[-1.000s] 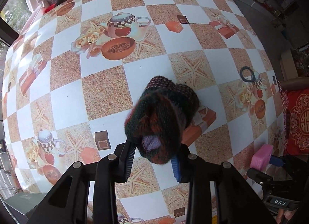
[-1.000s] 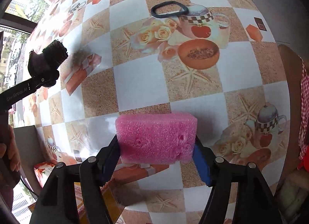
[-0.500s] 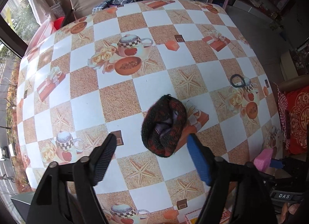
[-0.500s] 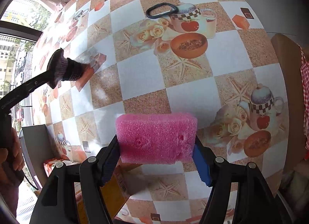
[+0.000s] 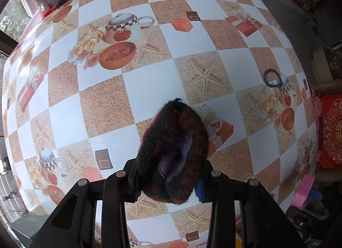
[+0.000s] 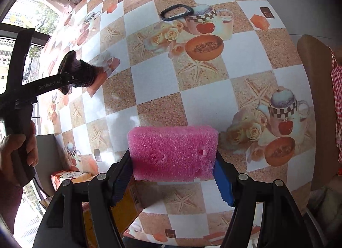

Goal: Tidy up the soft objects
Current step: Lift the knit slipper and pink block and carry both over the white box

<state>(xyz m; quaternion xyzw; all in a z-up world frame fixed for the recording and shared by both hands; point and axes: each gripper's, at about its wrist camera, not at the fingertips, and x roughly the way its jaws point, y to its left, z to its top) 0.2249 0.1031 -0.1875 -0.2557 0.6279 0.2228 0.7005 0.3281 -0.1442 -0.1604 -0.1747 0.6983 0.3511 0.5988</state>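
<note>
Checkered cloth with teapots and starfish covers the worktop [image 5: 149,81]. Above it, the left tool [image 5: 167,180] is clamped on a dark red-and-black knit roll [image 5: 173,151], while the right tool [image 6: 173,168] pinches a pink sponge [image 6: 173,151] near the edge. A black band [image 6: 176,12] lies flat on the cloth, well apart.

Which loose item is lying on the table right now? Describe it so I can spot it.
On the checkered tablecloth, find the far printed teapot above the roses. A black hair tie lies flat at its left edge: the only real, loose thing there, since the sponge and knit hat sit in tongs.
</note>
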